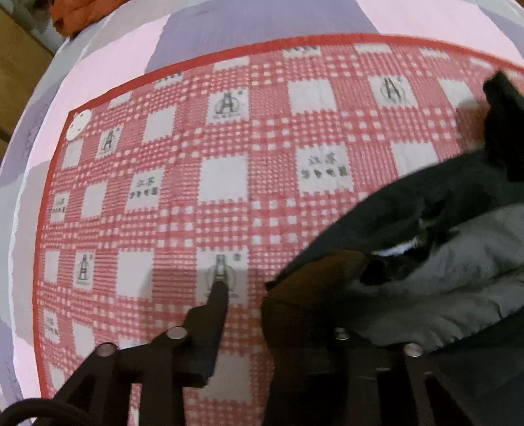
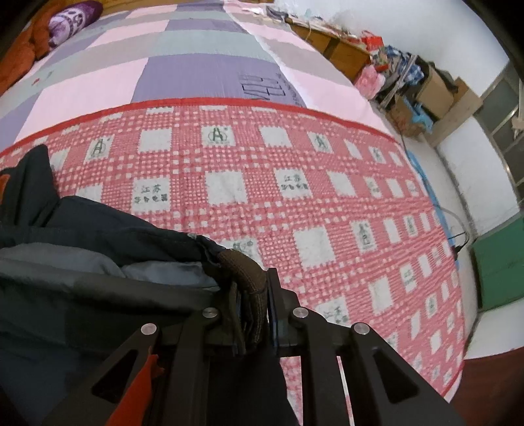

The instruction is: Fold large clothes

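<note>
A large dark jacket (image 1: pixel 425 203) with a grey lining (image 1: pixel 458 281) and brown trim lies on a red checked blanket (image 1: pixel 229 164). In the left wrist view my left gripper (image 1: pixel 249 295) stands open; its left finger (image 1: pixel 217 295) is bare over the blanket, and the brown trim (image 1: pixel 311 281) covers the right finger. In the right wrist view my right gripper (image 2: pixel 253 288) is shut on the jacket's brown stitched edge (image 2: pixel 245 268). The jacket (image 2: pixel 82 229) spreads to the left of it.
The blanket (image 2: pixel 294 196) lies on a bed with a pink, purple and grey sheet (image 2: pixel 183 65). A white round disc (image 1: pixel 78 124) sits at the blanket's corner. Orange bedding and a purple pillow (image 2: pixel 72 19) lie at the head. Boxes and clutter (image 2: pixel 409 85) line the right wall.
</note>
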The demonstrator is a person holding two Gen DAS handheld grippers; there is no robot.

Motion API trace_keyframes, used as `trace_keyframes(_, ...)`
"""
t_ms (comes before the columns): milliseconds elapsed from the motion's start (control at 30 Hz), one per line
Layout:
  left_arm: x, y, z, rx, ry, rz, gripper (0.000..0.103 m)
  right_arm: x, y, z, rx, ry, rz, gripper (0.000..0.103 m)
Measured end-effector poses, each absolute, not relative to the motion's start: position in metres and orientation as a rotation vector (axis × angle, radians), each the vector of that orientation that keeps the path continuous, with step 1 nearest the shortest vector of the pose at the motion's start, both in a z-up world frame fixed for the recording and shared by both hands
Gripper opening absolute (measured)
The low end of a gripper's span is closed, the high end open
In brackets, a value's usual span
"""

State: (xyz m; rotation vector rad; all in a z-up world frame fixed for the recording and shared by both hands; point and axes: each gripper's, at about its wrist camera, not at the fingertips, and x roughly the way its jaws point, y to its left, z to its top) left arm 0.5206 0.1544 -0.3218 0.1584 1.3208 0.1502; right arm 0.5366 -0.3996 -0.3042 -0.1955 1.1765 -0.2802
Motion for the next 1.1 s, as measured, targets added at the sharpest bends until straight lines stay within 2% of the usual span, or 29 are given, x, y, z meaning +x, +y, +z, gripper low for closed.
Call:
trace_keyframes(33, 0.523, 0.159, -0.314, 0.118, 1.317, 0.139, 0.051, 0.537, -0.398, -0.3, -0.207, 1.181, -0.279, 0.015)
trace_keyframes(100, 0.527, 0.166, -0.295, 0.04, 1.292, 0.123, 0.073, 0.539, -0.397, -0.288, -0.214, 1.182, -0.26, 0.019)
trace_keyframes(167, 0.53, 0.167, -0.277, 0.014, 1.251, 0.12, 0.077, 0.541, -0.396, -0.275, -0.22, 1.178, -0.25, 0.026)
trace_keyframes(200, 0.531, 0.164, -0.264, 0.021, 1.222, 0.115, 0.078, 0.542, -0.397, -0.268, -0.211, 1.177, -0.243, 0.036)
trace_keyframes(233, 0.532, 0.161, -0.257, 0.032, 1.205, 0.111, 0.078, 0.542, -0.399, -0.259, -0.183, 1.166, -0.224, 0.05)
trace_keyframes(300, 0.529, 0.154, -0.237, 0.05, 1.152, 0.104, 0.079, 0.541, -0.404, -0.24, -0.131, 1.124, -0.205, 0.066)
trace_keyframes(333, 0.526, 0.15, -0.23, 0.053, 1.134, 0.101, 0.079, 0.541, -0.405, -0.229, -0.113, 1.103, -0.197, 0.07)
trace_keyframes(533, 0.465, 0.114, -0.213, 0.004, 1.037, -0.027, 0.08, 0.479, -0.38, -0.187, -0.025, 0.949, -0.063, 0.07)
trace_keyframes(667, 0.406, 0.068, -0.236, -0.037, 1.055, -0.131, 0.081, 0.4, -0.325, -0.209, -0.184, 0.952, 0.037, 0.07)
trace_keyframes(767, 0.378, 0.028, -0.277, -0.005, 1.12, -0.2, 0.082, 0.367, -0.296, -0.242, -0.255, 1.019, 0.063, 0.07)
trace_keyframes(833, 0.379, 0.015, -0.295, 0.068, 1.103, -0.178, 0.088, 0.366, -0.285, -0.271, -0.292, 1.068, 0.056, 0.07)
trace_keyframes(867, 0.383, 0.013, -0.298, 0.077, 1.083, -0.169, 0.099, 0.372, -0.285, -0.281, -0.299, 1.063, 0.051, 0.07)
trace_keyframes(900, 0.394, 0.015, -0.302, 0.072, 1.061, -0.147, 0.103, 0.378, -0.284, -0.285, -0.3, 1.058, 0.044, 0.073)
trace_keyframes(1000, 0.429, 0.023, -0.309, 0.002, 1.071, -0.121, 0.103, 0.418, -0.29, -0.298, -0.27, 1.072, -0.012, 0.091)
trace_keyframes(1100, 0.455, 0.02, -0.313, 0.018, 1.067, -0.105, 0.103, 0.456, -0.303, -0.309, -0.207, 1.101, -0.034, 0.101)
